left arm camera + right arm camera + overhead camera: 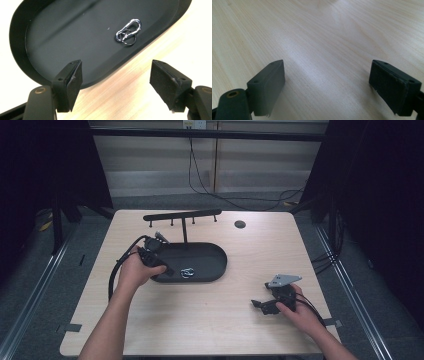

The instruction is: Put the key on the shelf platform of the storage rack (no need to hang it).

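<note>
A black oval tray (210,252) lies on the wooden table, and a small silver carabiner with a key ring (187,271) rests inside it near the front rim. In the left gripper view the carabiner (128,32) lies in the tray (50,42) beyond the jaws. My left gripper (167,268) hangs over the tray's left front rim, open, nothing between its pads (75,82). My right gripper (256,304) rests low over bare table at the front right, open and empty; its pads (272,85) frame only wood.
A black T-shaped rack with small hooks (182,215) stands behind the tray. A round dark grommet (240,224) sits at the table's back right. Cables trail from both grippers and across the floor behind the table. Bare wood lies between the two hands.
</note>
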A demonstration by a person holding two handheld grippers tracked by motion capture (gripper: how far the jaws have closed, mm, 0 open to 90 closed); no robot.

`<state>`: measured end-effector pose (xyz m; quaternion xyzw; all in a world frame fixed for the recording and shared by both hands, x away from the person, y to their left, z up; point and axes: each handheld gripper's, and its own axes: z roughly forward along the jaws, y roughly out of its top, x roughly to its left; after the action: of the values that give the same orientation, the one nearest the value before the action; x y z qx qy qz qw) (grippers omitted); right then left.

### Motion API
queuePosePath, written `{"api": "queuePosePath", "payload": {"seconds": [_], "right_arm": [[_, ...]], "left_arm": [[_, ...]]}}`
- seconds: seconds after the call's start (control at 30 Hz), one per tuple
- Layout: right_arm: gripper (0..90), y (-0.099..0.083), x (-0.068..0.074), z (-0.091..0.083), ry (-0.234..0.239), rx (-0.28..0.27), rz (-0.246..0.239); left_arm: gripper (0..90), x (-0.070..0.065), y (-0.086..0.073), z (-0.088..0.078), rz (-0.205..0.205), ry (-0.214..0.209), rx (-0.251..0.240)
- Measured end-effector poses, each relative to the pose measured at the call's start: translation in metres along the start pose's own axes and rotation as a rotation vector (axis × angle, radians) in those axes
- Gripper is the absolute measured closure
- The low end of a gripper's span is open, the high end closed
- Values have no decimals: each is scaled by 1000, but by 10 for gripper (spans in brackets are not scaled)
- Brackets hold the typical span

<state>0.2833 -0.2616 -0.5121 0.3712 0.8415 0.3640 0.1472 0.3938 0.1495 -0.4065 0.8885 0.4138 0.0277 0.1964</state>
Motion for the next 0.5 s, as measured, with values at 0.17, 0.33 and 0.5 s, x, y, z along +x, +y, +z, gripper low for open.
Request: {"api": "queuePosePath", "payload": {"seconds": [0.17,0.33,0.5], "right_arm": [[130,0,0,0,0,0,0],[130,0,0,0,0,0,0],[130,0,0,0,0,0,0]], "left_arm": [[267,2,-5,-1,0,2,-4],[267,4,-11,-1,-1,3,-16],[267,5,-16,-1,-10,1,-16]]}}
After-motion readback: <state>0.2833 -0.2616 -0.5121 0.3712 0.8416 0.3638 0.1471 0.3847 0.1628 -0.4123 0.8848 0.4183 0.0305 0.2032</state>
